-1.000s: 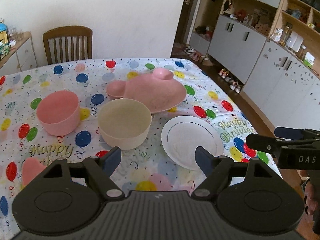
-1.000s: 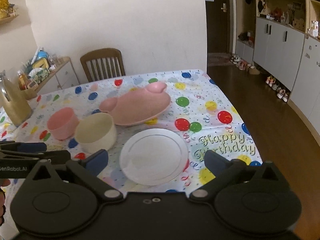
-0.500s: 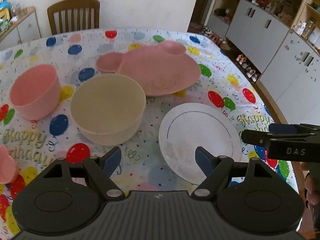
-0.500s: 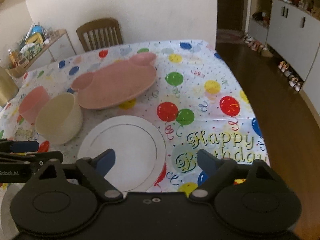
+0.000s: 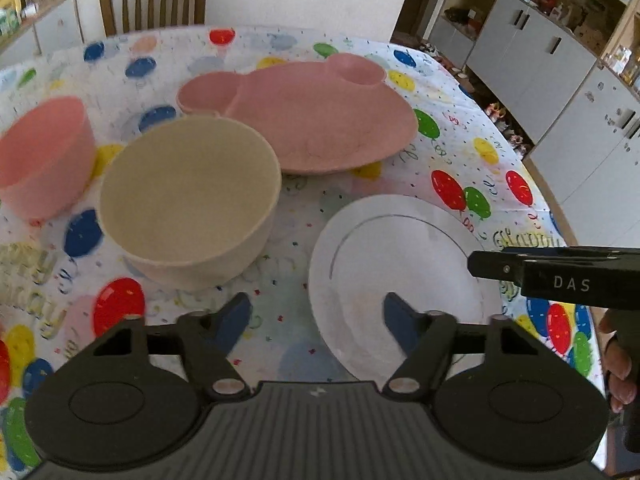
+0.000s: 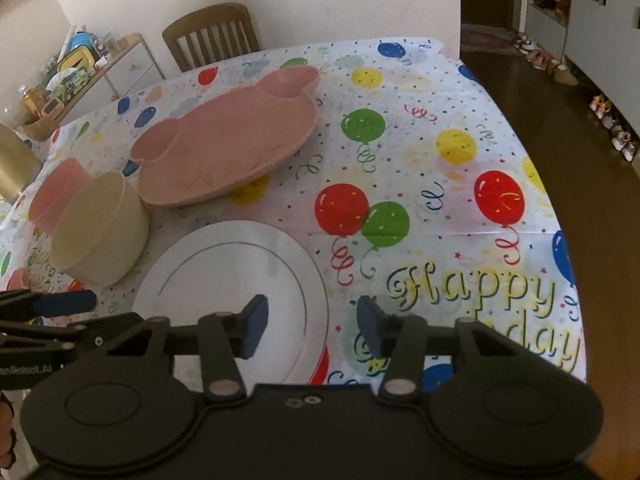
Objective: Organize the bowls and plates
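A white plate (image 5: 400, 264) lies flat on the balloon tablecloth, near the front edge; it also shows in the right wrist view (image 6: 232, 276). A cream bowl (image 5: 188, 196) stands to its left, a pink bowl (image 5: 40, 152) further left, and a pink mouse-shaped plate (image 5: 316, 120) behind. My left gripper (image 5: 316, 320) is open, low over the cloth, its right finger over the white plate's near left rim. My right gripper (image 6: 312, 324) is open and straddles the plate's right rim. It shows side-on in the left wrist view (image 5: 552, 276).
A wooden chair (image 5: 152, 0) stands at the table's far side. A gold jug (image 6: 12, 160) stands at the far left. The table's right edge (image 6: 560, 208) drops to the wooden floor. White cabinets (image 5: 568, 80) line the right wall.
Both grippers have moved forward and down toward the white plate. The right gripper's jaws have narrowed somewhat around the plate's rim. The dishes have not moved.
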The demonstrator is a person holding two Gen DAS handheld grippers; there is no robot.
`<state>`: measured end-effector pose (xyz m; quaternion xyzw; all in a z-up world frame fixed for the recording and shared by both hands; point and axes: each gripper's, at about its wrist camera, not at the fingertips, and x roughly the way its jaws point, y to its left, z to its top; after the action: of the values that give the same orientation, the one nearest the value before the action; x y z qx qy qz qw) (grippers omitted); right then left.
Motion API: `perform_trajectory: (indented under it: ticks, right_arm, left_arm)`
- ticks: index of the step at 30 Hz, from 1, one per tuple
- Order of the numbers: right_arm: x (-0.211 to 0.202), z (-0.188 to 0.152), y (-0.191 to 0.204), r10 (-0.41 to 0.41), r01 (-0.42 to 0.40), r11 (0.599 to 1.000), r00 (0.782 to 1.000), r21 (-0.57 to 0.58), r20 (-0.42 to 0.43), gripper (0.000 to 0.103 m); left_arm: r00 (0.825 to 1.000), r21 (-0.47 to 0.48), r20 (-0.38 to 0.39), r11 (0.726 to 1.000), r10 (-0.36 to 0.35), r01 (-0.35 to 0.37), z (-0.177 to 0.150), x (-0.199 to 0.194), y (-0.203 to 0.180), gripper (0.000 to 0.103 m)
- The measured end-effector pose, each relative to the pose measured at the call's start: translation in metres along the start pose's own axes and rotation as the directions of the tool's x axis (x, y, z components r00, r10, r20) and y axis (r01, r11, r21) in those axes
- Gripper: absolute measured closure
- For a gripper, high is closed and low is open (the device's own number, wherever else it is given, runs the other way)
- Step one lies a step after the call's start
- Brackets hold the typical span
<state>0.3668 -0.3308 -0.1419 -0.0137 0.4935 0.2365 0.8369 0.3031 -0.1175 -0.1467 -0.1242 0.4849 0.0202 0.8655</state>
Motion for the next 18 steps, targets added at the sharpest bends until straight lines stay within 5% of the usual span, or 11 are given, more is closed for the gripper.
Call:
perform_trajectory:
  ticks: [6, 18]
  right_arm:
    - [0.006, 0.004, -0.011, 0.040, -0.040, 0.999, 0.999, 0.011, -0.019, 0.071]
    - [0.013, 0.004, -0.027, 0.116, -0.112, 0.992, 0.992, 0.063, -0.050, 0.090]
  left_arm:
    - [0.998, -0.046, -0.044, 0.998, -0.043, 0.041, -0.001, 0.012, 0.003, 0.063]
    - [0.993, -0.154, -0.052, 0.983, -0.110, 0.101, 0.001, 0.017, 0.021, 0.082]
